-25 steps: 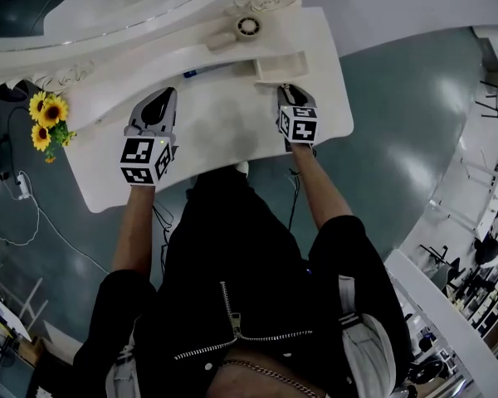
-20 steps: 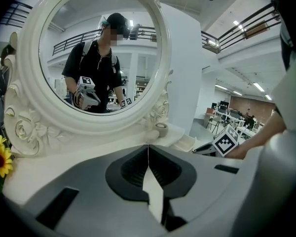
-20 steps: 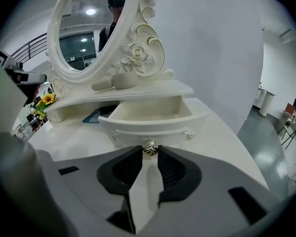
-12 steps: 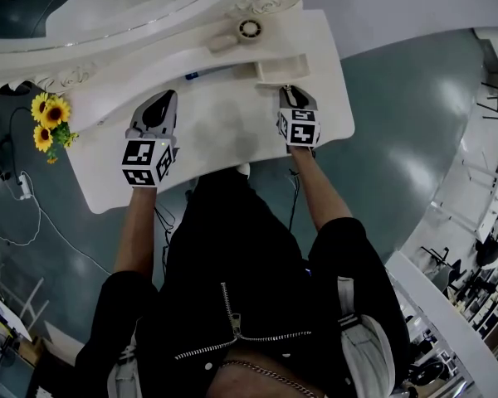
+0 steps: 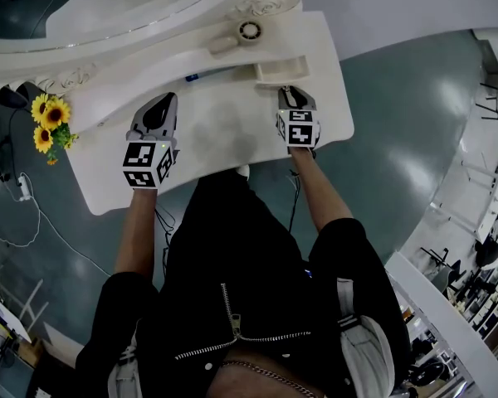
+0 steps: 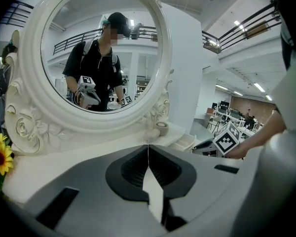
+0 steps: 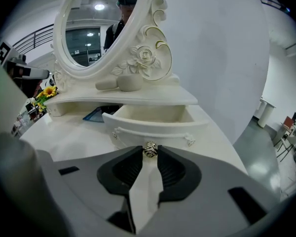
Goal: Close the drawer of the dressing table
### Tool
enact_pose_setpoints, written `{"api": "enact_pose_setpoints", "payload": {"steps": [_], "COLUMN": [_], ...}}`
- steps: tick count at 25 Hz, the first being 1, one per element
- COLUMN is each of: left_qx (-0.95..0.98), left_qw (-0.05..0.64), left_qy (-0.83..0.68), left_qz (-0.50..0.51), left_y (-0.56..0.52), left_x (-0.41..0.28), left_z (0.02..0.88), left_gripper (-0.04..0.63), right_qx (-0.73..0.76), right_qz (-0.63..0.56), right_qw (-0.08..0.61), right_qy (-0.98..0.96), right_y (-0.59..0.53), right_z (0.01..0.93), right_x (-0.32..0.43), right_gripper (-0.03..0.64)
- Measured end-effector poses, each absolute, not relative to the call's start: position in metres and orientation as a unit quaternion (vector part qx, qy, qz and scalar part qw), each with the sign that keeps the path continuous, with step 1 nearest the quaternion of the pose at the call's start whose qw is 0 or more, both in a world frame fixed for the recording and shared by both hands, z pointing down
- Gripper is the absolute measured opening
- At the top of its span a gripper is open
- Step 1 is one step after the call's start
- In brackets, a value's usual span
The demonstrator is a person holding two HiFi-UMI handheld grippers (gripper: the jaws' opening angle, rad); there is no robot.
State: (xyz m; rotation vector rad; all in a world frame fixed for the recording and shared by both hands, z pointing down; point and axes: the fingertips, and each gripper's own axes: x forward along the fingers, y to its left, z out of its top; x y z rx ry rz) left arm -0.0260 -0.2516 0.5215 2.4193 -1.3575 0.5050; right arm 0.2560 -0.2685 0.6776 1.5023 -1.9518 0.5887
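The white dressing table (image 5: 216,135) has a small drawer (image 5: 282,67) pulled out from under its shelf at the right. In the right gripper view the drawer front (image 7: 153,123) faces me, with a small metal knob (image 7: 149,149) at its middle. My right gripper (image 7: 149,152) is shut on that knob, the fingertips pressing it from both sides. From the head view the right gripper (image 5: 292,98) points at the drawer front. My left gripper (image 5: 158,111) rests over the tabletop to the left, jaws shut (image 6: 148,147) with nothing between them.
An oval mirror (image 6: 103,48) in a carved white frame stands at the back. A blue flat object (image 7: 94,114) lies under the shelf, left of the drawer. Sunflowers (image 5: 48,123) stand off the table's left end. A round item (image 5: 249,29) sits on the shelf.
The right gripper's marker cube has rolled slightly while staying at the drawer front. The left gripper and the drawer have not visibly moved.
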Motion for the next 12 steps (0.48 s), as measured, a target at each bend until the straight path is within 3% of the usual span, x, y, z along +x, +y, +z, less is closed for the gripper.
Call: {"api": "enact_pose_setpoints", "payload": {"steps": [12], "left_qx": [0.842], "left_qw": [0.165], "left_qy": [-0.482], "left_qz": [0.179], "left_y": [-0.2505], "left_x": [-0.0349], "left_z": [0.5237], "left_gripper": [0.021], "right_qx": [0.549], "right_qz": [0.137], "right_qw": [0.371], "right_qy": [-0.736], "right_y": [-0.2631], "right_z": [0.6780], "right_x": [0.2448], "right_gripper": [0.098]}}
